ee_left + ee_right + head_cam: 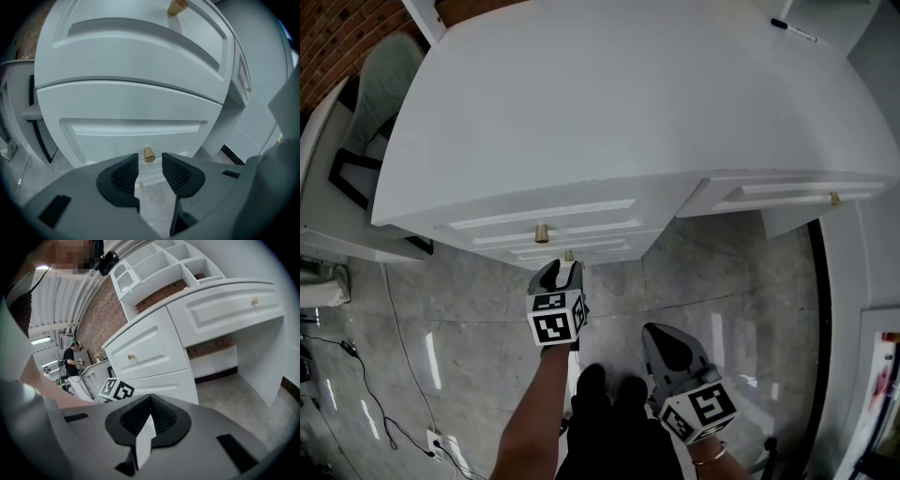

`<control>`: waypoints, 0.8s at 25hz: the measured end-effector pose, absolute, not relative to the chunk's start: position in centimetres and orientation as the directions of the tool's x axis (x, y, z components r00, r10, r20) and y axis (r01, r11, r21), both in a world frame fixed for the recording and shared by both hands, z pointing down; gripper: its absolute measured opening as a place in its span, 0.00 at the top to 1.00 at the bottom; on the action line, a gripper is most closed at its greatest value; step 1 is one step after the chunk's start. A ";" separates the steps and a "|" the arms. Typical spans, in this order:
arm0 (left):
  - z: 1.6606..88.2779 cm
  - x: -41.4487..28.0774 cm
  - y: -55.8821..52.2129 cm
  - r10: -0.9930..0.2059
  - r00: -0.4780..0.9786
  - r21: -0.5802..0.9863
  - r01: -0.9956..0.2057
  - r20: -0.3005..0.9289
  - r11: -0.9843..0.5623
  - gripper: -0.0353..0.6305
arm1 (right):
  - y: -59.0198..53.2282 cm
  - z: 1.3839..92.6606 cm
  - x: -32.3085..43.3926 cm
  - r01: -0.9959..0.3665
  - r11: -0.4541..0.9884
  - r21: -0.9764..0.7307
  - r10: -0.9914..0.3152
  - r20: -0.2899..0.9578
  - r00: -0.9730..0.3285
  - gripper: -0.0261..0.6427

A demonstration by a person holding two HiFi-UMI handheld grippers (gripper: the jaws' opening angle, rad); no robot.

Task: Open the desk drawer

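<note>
The white desk (628, 94) has a stack of drawers at its left, each with a small brass knob. The top drawer's knob (542, 232) sits above a lower drawer's knob (568, 255). My left gripper (560, 273) is open right at that lower knob. In the left gripper view this knob (149, 154) stands just ahead of the gap between the fingertips (125, 171), untouched, with the drawer front (131, 108) behind it. My right gripper (662, 339) hangs lower and nearer to me, shut on nothing (150, 403), away from the desk.
A wide drawer with its own knob (834, 199) spans the knee space on the right. A black pen (792, 30) lies on the desk top. A chair (380, 94) stands at the left, cables (356, 361) trail on the marble floor, and a person (71, 359) stands far off.
</note>
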State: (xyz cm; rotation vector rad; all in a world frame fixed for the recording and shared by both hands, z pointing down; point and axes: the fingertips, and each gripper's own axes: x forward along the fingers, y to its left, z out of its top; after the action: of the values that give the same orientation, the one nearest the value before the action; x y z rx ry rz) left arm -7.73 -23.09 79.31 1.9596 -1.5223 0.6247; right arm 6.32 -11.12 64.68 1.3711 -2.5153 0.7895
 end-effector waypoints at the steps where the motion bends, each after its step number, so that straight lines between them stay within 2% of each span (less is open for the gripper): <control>1: 79.6 -7.8 -23.3 -0.700 0.238 0.152 -0.971 0.673 -0.184 0.74 | -11.0 65.0 6.3 -0.822 0.434 -0.369 -0.727 0.396 -0.562 0.95; 7: 80.7 -8.0 -24.3 -0.698 0.216 0.145 -0.976 0.682 -0.160 0.74 | -11.0 65.8 6.7 -0.829 0.418 -0.370 -0.729 0.407 -0.550 0.95; 13: 81.0 -7.7 -24.6 -0.689 0.213 0.147 -0.977 0.693 -0.155 0.81 | -10.7 66.0 7.1 -0.834 0.415 -0.364 -0.739 0.400 -0.542 0.95; 20: 80.9 -7.8 -23.9 -0.678 0.205 0.162 -0.979 0.706 -0.127 0.83 | -9.9 65.2 7.8 -0.848 0.395 -0.353 -0.746 0.416 -0.520 0.95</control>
State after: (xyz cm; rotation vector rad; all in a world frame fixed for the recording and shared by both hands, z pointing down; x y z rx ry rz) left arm -7.78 -23.87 80.89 1.8762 -1.5375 0.6371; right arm 7.79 -9.86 65.23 1.4237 -2.4590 0.7942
